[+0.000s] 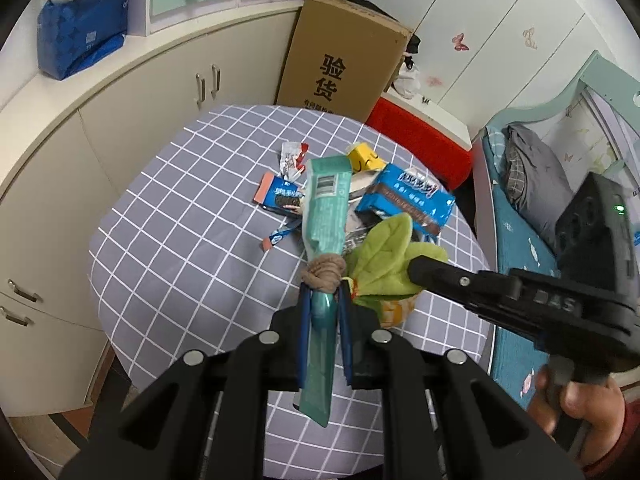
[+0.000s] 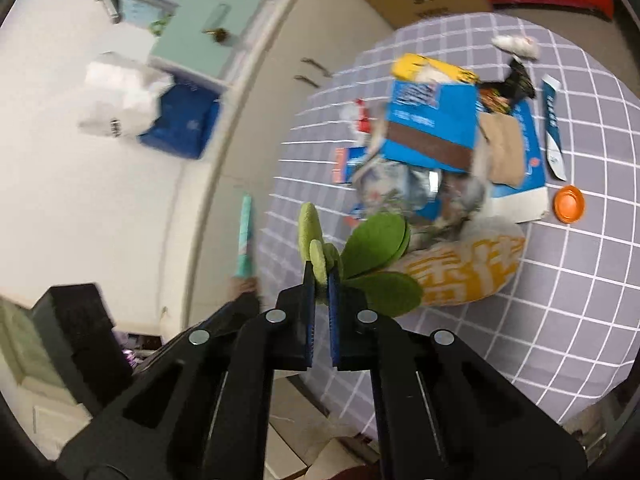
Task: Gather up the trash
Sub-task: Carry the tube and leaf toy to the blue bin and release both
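The cardboard box [image 1: 340,56] reads "验货".

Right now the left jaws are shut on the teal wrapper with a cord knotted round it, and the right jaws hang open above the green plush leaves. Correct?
Not quite. The right gripper is not open: the right wrist view shows its jaws shut on a green plush leaf. The left gripper does hold the teal wrapper, cord knotted round it.

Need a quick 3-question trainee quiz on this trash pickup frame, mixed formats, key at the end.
1. True or false: the left gripper is shut on the teal wrapper.
2. What does the right gripper pinch? A) orange lid B) green felt leaf C) blue packet
3. What pattern covers the table?

Key: 1 true. 2 B, the green felt leaf; the orange lid and blue packet lie on the table. 3 white grid on grey.
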`<state>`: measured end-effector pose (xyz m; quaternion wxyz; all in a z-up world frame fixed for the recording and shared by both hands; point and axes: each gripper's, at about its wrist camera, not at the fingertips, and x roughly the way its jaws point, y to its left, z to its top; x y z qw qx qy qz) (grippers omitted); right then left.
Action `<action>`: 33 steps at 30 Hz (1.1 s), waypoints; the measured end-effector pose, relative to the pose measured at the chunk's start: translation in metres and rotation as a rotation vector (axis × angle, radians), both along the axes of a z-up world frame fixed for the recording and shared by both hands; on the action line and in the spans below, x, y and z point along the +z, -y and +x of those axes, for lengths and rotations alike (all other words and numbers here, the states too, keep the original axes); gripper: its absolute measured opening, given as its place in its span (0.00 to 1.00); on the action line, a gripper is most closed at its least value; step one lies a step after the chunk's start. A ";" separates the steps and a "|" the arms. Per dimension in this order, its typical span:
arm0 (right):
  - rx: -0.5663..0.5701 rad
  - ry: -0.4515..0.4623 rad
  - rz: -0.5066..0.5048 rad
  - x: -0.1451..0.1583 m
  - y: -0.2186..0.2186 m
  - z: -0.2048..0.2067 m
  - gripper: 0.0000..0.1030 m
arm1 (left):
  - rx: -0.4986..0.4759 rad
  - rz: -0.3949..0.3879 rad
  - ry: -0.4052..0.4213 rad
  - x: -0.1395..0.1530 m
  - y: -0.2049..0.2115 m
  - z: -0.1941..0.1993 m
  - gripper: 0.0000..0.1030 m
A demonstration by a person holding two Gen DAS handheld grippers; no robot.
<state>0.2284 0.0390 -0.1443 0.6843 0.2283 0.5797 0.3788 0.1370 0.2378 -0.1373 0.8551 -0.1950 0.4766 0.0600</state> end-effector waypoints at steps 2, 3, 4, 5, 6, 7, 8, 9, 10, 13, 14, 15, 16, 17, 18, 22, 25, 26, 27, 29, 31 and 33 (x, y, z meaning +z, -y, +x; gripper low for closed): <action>0.007 0.010 0.021 0.010 0.005 -0.003 0.06 | 0.002 0.016 0.012 0.010 0.008 -0.004 0.12; 0.008 0.017 0.031 0.015 0.010 -0.005 0.06 | -0.003 0.025 0.016 0.013 0.012 -0.004 0.12; 0.006 0.023 0.035 0.019 0.017 -0.008 0.06 | -0.007 0.042 0.020 0.017 0.017 -0.005 0.12; -0.003 0.030 0.037 0.023 0.029 -0.009 0.06 | -0.019 0.056 0.023 0.021 0.026 -0.004 0.12; -0.012 0.032 0.041 0.025 0.040 -0.010 0.06 | -0.029 0.059 0.027 0.024 0.034 -0.003 0.12; -0.025 0.034 0.043 0.027 0.053 -0.011 0.06 | -0.040 0.057 0.033 0.026 0.042 -0.002 0.12; -0.036 0.039 0.040 0.028 0.067 -0.012 0.06 | -0.066 0.056 0.034 0.028 0.059 0.001 0.12; -0.054 0.048 0.030 0.030 0.086 -0.014 0.06 | -0.085 0.056 0.035 0.029 0.071 0.003 0.12; -0.074 0.051 0.022 0.032 0.104 -0.015 0.06 | -0.101 0.053 0.036 0.029 0.082 0.006 0.12; -0.144 0.048 -0.009 0.030 0.160 -0.017 0.06 | -0.177 0.021 0.027 0.025 0.133 0.020 0.12; -0.178 0.050 -0.032 0.028 0.188 -0.020 0.06 | -0.214 0.005 0.021 0.021 0.156 0.026 0.12; -0.201 0.048 -0.046 0.026 0.207 -0.022 0.06 | -0.241 -0.006 0.016 0.018 0.173 0.030 0.12; -0.225 0.046 -0.064 0.023 0.226 -0.024 0.06 | -0.271 -0.017 0.008 0.015 0.192 0.034 0.12; -0.257 0.045 -0.101 0.018 0.253 -0.028 0.06 | -0.314 -0.027 -0.002 0.010 0.217 0.039 0.12; -0.279 0.043 -0.125 0.014 0.270 -0.031 0.06 | -0.350 -0.037 -0.011 0.004 0.240 0.043 0.12; -0.378 -0.012 -0.230 -0.020 0.348 -0.040 0.06 | -0.451 -0.077 -0.067 -0.024 0.313 0.058 0.12; -0.437 -0.070 -0.286 -0.053 0.394 -0.044 0.06 | -0.520 -0.072 -0.118 -0.051 0.359 0.067 0.12; -0.454 -0.087 -0.306 -0.066 0.409 -0.045 0.06 | -0.535 -0.071 -0.134 -0.060 0.370 0.069 0.12; -0.465 -0.095 -0.315 -0.074 0.419 -0.046 0.06 | -0.550 -0.072 -0.152 -0.069 0.382 0.071 0.12; -0.482 -0.116 -0.330 -0.092 0.434 -0.045 0.06 | -0.579 -0.057 -0.194 -0.091 0.407 0.075 0.12; -0.495 -0.139 -0.338 -0.111 0.446 -0.042 0.06 | -0.596 -0.053 -0.234 -0.110 0.425 0.079 0.12; -0.491 -0.143 -0.357 -0.124 0.450 -0.037 0.06 | -0.607 -0.043 -0.273 -0.129 0.440 0.082 0.12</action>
